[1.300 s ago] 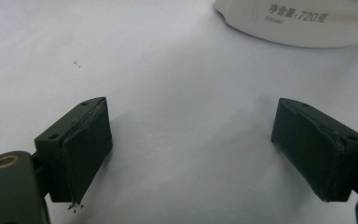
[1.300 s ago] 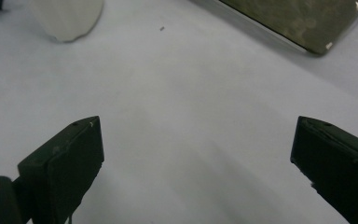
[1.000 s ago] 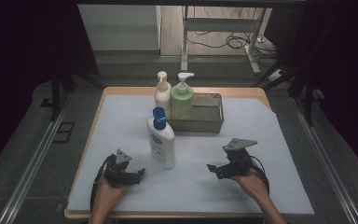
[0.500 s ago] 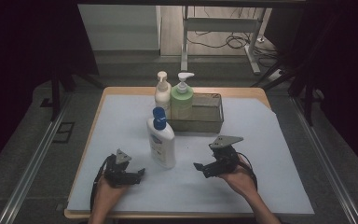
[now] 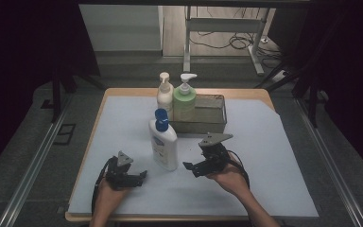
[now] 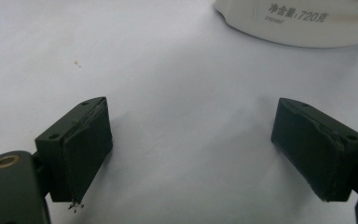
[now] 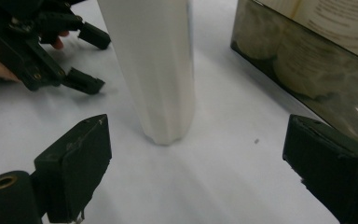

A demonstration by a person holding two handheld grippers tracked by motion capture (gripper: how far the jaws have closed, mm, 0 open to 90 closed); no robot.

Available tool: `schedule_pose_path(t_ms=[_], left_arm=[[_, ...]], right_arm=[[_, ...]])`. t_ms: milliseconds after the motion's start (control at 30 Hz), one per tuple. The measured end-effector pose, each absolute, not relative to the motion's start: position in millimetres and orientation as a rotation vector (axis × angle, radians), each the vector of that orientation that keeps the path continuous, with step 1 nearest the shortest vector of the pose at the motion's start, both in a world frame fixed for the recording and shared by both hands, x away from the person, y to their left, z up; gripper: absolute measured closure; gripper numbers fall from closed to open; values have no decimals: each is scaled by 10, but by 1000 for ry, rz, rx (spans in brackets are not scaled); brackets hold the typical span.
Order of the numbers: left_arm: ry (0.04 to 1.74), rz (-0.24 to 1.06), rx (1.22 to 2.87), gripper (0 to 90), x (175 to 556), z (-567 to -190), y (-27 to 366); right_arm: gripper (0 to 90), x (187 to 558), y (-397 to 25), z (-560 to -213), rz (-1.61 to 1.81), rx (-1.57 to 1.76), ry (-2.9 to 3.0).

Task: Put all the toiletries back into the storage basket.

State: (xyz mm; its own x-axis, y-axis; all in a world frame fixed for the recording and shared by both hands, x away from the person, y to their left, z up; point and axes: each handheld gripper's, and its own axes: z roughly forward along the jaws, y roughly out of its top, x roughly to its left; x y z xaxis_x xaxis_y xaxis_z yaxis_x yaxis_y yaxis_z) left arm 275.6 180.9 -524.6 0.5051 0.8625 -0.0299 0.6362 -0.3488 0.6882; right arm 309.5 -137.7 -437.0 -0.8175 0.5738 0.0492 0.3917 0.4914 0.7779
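The right tongs (image 5: 192, 168) stand wide open and empty, turned toward the white bottle with the blue cap (image 5: 163, 142), which stands upright on the bench (image 5: 264, 142) just ahead of them and between the two hands, likely so the jaws can close on its body. The left tongs (image 5: 139, 176) rest low on the bench, also wide open and holding nothing, with the bottle's base just beyond their jaws. The right gripper view shows the bottle's plain lower body (image 7: 151, 65) and the metal basket (image 7: 307, 70) beside it; the high view shows the two pump bottles (image 5: 184, 97) standing at that basket, behind the white bottle.
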Motion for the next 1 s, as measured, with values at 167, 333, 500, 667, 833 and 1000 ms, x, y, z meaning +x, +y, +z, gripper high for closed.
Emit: schedule_pose_path(t_ms=[167, 333, 500, 667, 833, 1000], left_arm=[[1222, 450, 2102, 121, 2756, -5246, 1809], [1222, 449, 2103, 121, 2756, -5245, 1810], [1221, 449, 2103, 121, 2756, -5245, 1810], [1222, 449, 2103, 121, 2756, -5245, 1810], [1221, 448, 2104, 121, 2757, -5245, 1811], [1222, 448, 2103, 121, 2757, -5245, 1810]], right_arm=[[87, 3120, -1250, -4304, 1242, 818, 2514], [99, 3142, -1121, -4239, 1256, 803, 2503], [112, 3160, -987, -4200, 1250, 798, 2508], [131, 3190, -864, -4163, 1231, 798, 2496], [137, 3225, -737, -4144, 1225, 802, 2479], [161, 3254, -615, -4159, 1216, 806, 2460]])
